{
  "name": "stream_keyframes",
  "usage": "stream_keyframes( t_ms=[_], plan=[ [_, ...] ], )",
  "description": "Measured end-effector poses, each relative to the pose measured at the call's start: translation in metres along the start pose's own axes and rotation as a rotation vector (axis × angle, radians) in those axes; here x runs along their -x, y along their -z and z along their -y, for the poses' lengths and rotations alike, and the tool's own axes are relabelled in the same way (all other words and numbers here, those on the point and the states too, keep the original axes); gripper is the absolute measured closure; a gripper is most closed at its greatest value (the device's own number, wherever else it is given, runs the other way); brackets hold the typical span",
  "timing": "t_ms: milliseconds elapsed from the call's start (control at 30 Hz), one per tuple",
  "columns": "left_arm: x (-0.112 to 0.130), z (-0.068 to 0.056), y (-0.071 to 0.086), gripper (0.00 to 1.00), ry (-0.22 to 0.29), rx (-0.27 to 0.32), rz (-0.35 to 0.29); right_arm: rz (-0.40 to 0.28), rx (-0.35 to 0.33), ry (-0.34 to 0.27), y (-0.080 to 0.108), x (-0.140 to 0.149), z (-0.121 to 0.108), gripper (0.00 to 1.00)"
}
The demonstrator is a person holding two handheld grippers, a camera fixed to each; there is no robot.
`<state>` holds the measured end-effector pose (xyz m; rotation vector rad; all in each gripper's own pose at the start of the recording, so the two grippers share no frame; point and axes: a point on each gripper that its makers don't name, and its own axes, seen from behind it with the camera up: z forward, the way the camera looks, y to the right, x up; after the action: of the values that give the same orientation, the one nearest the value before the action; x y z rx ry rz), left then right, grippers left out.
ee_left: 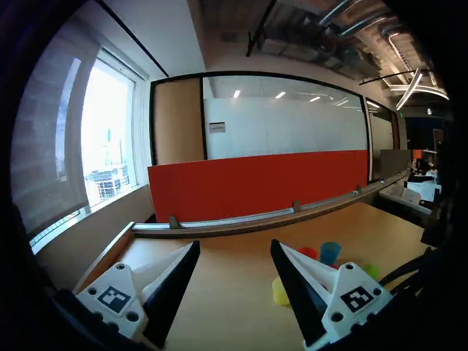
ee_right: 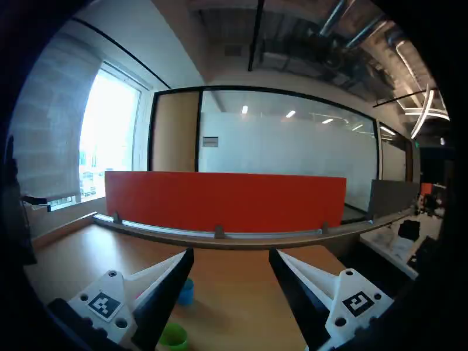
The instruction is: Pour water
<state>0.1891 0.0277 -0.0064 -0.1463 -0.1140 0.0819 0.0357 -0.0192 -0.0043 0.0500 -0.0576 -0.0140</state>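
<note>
Small plastic cups stand low on a wooden desk [ee_left: 234,310], none of them held; in the left gripper view a yellow cup [ee_left: 279,291] sits at lower centre just beside the right-hand finger, with a red cup [ee_left: 307,253] and a blue cup [ee_left: 330,251] side by side above it and a green cup [ee_left: 370,270] farther right, partly hidden by that finger. The left gripper [ee_left: 234,244] is spread wide with only bare desk between its fingers; the right gripper [ee_right: 231,253] gapes just as wide, gripping nothing. In the right gripper view the blue cup [ee_right: 186,291] and green cup [ee_right: 174,337] peek out beside the left-hand finger at the bottom of the frame. An orange-red divider [ee_left: 257,181] spans mid-frame behind the desk; a bright window [ee_left: 108,140] fills the left side; a glass wall [ee_left: 292,123] rises above the divider.
</note>
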Motion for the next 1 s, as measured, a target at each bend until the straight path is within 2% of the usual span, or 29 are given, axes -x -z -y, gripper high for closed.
stream_keyframes(
  t_ms=[333,567,1000],
  plan=[
    [0.008,-0.032,0.000,0.11,-0.034,0.133,0.084,0.094,-0.093,0.055,0.005,0.010,0.018,0.00],
    [0.027,-0.055,-0.002,0.11,-0.070,0.210,0.142,0.156,-0.154,0.087,0.011,0.022,0.024,0.01],
    [0.057,-0.078,0.000,0.11,-0.099,0.294,0.221,0.234,-0.229,0.148,0.017,0.041,0.031,0.01]
  ],
)
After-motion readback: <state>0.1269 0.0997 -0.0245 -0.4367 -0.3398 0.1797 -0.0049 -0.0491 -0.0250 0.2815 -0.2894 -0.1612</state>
